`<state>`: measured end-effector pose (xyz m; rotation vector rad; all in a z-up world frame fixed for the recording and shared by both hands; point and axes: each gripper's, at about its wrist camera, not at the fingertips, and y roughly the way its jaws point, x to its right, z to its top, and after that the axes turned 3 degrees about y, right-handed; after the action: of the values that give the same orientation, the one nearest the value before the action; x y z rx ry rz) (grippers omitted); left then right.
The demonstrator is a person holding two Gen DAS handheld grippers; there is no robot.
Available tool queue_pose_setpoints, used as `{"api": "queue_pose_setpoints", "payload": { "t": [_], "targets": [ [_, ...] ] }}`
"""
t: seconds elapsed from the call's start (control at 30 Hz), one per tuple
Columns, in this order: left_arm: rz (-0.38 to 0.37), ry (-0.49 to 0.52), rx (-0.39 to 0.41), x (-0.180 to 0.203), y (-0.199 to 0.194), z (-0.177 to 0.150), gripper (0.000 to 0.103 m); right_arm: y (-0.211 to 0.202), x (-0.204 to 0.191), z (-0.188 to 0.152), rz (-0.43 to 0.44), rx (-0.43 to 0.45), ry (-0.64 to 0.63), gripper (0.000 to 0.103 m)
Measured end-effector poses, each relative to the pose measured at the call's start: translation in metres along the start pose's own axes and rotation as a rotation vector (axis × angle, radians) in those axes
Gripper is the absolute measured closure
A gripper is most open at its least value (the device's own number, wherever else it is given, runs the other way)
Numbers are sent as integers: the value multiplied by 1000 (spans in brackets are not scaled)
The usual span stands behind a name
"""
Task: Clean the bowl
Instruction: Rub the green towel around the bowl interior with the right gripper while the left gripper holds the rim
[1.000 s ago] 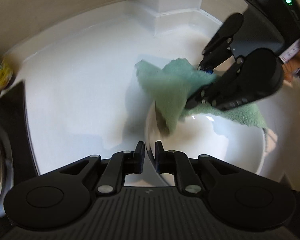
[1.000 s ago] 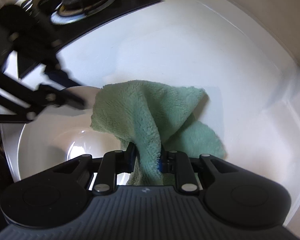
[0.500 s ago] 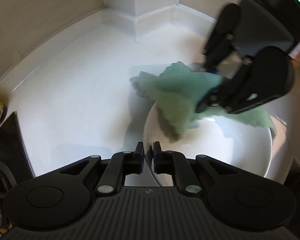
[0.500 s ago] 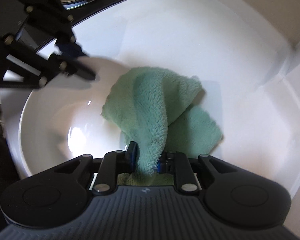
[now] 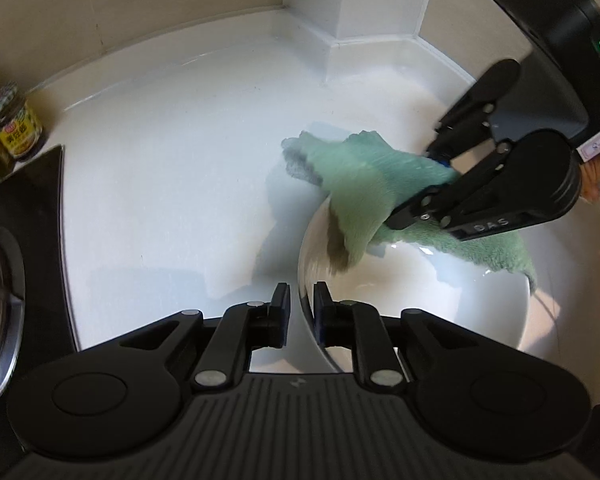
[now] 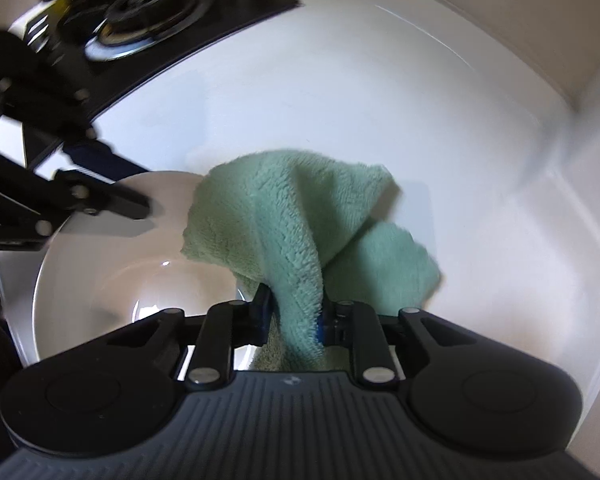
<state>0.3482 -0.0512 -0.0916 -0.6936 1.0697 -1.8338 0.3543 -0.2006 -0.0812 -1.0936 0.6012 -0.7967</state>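
Down in the left wrist view, the left tongs point(image 5: 301, 306) straddle the near rim of a round white ceramic bowl point(image 5: 500, 312) that rests on the glossy white tabletop point(image 5: 160, 184); their jaws have just been opening, and the rim stands between the pads with a slim gap showing on either side, so they are parted rather than pinching. Across the bowl, the right tongs point(image 5: 414, 188) come in from the upper right, clamped on a fluffy pale green microfibre cloth point(image 5: 364, 188) that drapes over the far rim, part of it hanging inside the bowl and part lying outside on the tabletop. At the left edge a glass jar with a yellow label point(image 5: 12, 128) stands against the wall, beside a black glass hob point(image 5: 24, 232). Over in the right wrist view, the right tongs point(image 6: 294, 314) are closed on a fold of the green cloth point(image 6: 292, 216), which rises between the pads and spreads forward over the bowl's right rim. The bowl point(image 6: 112, 272) sits to the lower left, its inside glossy. The left tongs point(image 6: 140, 196), blurred, reach to the bowl's far left rim. A gas burner point(image 6: 148, 16) sits on the black hob at the upper left.
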Motion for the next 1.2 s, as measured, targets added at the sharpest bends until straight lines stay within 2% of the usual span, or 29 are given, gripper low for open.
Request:
{"api": "queue_pose_setpoints", "payload": {
  "t": [0.07, 0.3, 0.4, 0.47, 0.6, 0.73, 0.8, 0.93, 1.07, 1.2],
  "targets": [
    [-12, 42, -5, 1, 8, 8, 96, -3, -3, -9, -5, -10, -3, 90],
    [-64, 273, -11, 8, 26, 34, 98, -6, -8, -16, 50, -143, -144, 87],
    [-72, 341, -13, 15, 27, 37, 97, -4, -9, -2, -4, -140, -226, 87],
    [-70, 336, -14, 15, 28, 38, 97, 1, -15, 11, -24, -123, -286, 86],
    [-64, 194, 1, 6, 24, 29, 96, 3, -12, 17, 2, -99, -280, 86],
    [-54, 63, 11, 7, 12, 14, 95, 0, 3, 9, 36, -53, -146, 87],
    [-30, 45, 24, 14, 10, 7, 95, -2, 9, 2, 44, -27, -73, 88],
    [-50, 66, -2, 15, 21, 16, 97, -11, 15, -17, 24, -4, -1, 89],
    [-67, 197, -25, 20, 25, 30, 98, -12, -1, -24, 58, -91, -107, 90],
    [-82, 338, -37, 29, 36, 46, 97, -14, 5, -21, 69, -150, -184, 88]
  ]
}}
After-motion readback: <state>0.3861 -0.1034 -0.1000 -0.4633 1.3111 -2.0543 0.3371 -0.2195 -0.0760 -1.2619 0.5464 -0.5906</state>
